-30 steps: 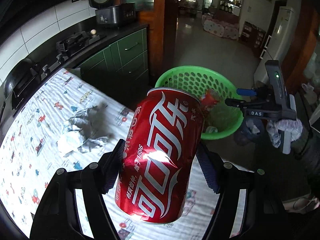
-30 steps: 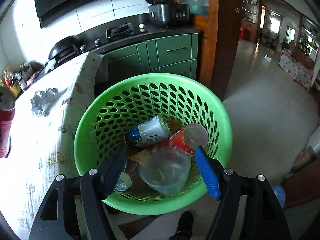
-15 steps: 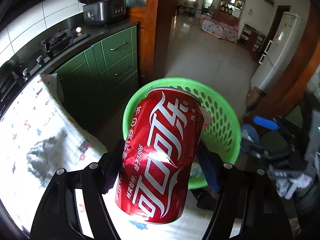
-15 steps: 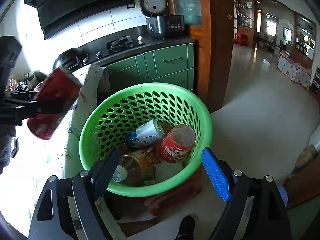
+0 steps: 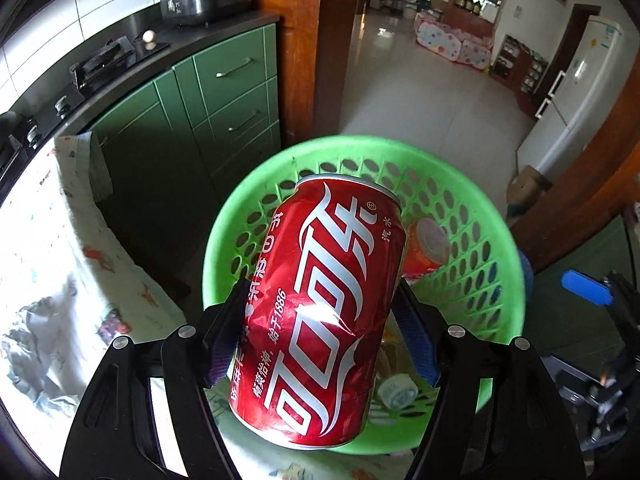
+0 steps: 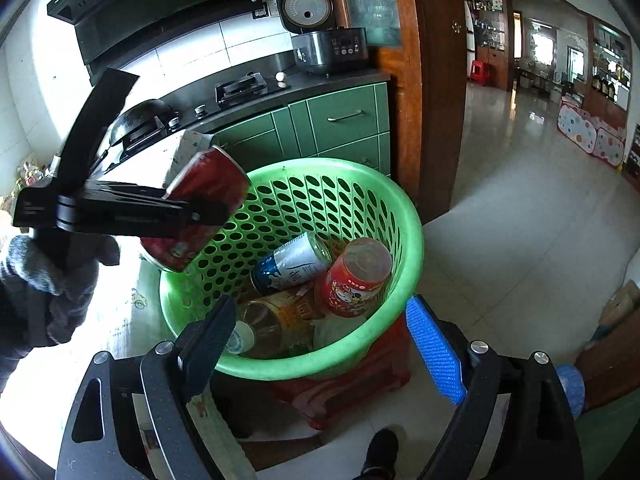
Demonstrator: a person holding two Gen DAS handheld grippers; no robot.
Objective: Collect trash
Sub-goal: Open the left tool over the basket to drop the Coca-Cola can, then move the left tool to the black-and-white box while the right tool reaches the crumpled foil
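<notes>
Tablecloth (image 5: 60, 248): printed cloth at far left, a crumpled foil scrap (image 5: 28, 344) lying on it.
Left gripper (image 5: 320, 332): clenched on the red cola can (image 5: 320, 312), pads pressing both its sides.
Red cola can: tilted, held in the air over the near rim of the green basket (image 6: 408, 248).
Green basket: sits on a red stool (image 6: 360, 380); a blue-white can (image 6: 292, 264), a red tub (image 6: 356, 276) and a bottle (image 6: 272, 320) lie inside.
Right gripper (image 6: 320, 344): jaws have just been opening, wide apart, nothing between them, hovering before the basket.
</notes>
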